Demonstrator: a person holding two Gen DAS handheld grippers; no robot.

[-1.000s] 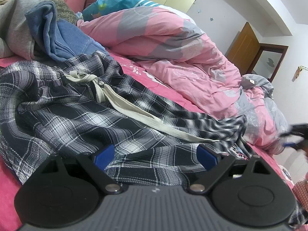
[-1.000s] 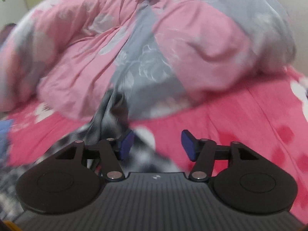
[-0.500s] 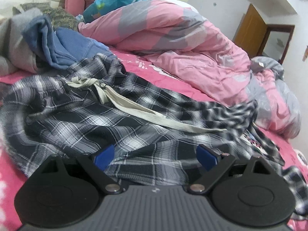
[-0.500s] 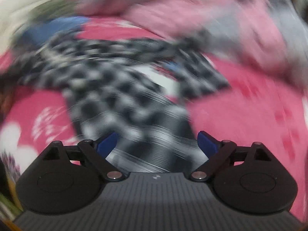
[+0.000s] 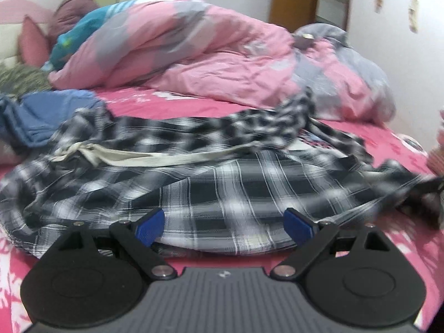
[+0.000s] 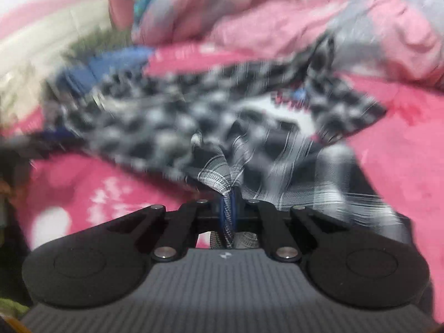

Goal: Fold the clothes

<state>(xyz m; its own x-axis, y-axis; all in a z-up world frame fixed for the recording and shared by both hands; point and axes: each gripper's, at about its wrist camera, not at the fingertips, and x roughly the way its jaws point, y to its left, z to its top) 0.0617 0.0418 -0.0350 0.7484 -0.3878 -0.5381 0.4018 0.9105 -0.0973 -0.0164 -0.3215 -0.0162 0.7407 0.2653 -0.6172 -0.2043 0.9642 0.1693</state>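
Observation:
A black-and-white plaid garment (image 5: 227, 188) lies spread and rumpled across the pink bed sheet (image 5: 177, 105), with a cream drawstring (image 5: 155, 158) running over it. My left gripper (image 5: 224, 225) hovers open just above the garment's near hem, nothing between its blue pads. In the right wrist view the same plaid garment (image 6: 194, 127) is blurred. My right gripper (image 6: 228, 205) is shut on a bunched edge of that cloth, which is pinched between the pads and pulled into a ridge. The right gripper (image 5: 428, 187) shows as a dark blur at the right edge of the left wrist view.
A pink and grey duvet (image 5: 222, 55) is heaped along the far side of the bed. Blue clothing (image 5: 44, 116) lies at the left beside the plaid garment. Pillows (image 5: 33, 41) sit at the head, and a wooden door (image 5: 291, 2) stands behind.
My right gripper swung from the duvet over to the plaid garment, opened wide, then closed on its edge. The left gripper drew back and rolled level, staying open.

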